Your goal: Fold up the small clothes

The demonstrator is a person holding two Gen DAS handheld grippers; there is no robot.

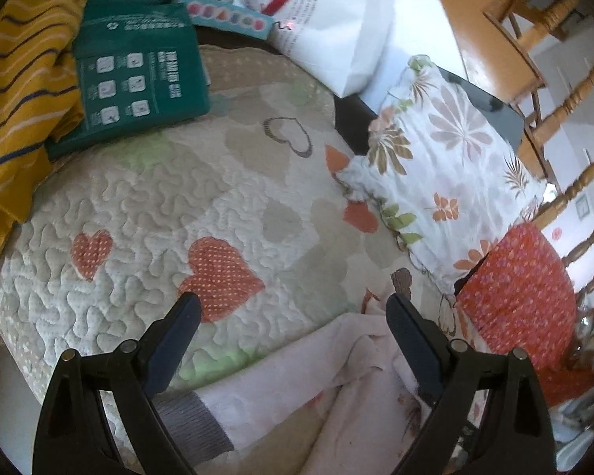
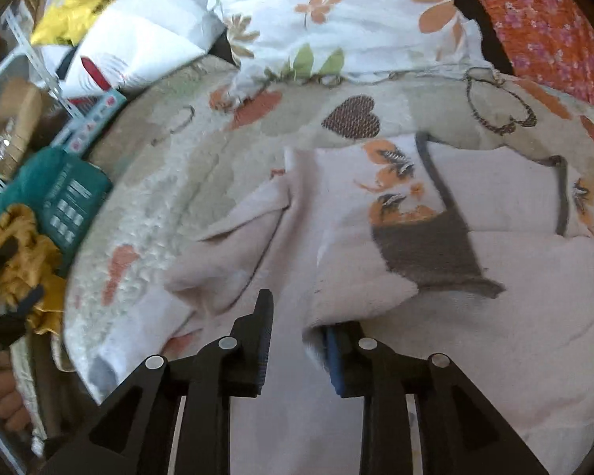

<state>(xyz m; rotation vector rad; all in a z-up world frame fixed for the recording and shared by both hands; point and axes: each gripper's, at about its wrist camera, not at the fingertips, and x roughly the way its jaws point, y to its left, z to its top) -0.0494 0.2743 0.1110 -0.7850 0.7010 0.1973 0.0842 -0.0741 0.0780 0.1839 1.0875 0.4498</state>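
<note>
Beside pink garment [image 2: 495, 277]: floral pillow [image 2: 336, 12]; green pack [image 1: 138, 75]

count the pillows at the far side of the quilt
2: floral white pillow lies along the quilt's far edge, and orange flowered pillow sits beside it. Others may be hidden.

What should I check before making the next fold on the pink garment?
1. Left gripper open: ok, jaws wide apart above the quilt.
2. Right gripper open: ok, a gap shows, though pink garment fabric covers one fingertip.
3. Garment lying flat: not ok, the sleeve is bunched and creased.
4. Gray cuff free: ok, it lies loose below the left gripper.
5. Floral pillow off the garment: cannot tell.
</note>
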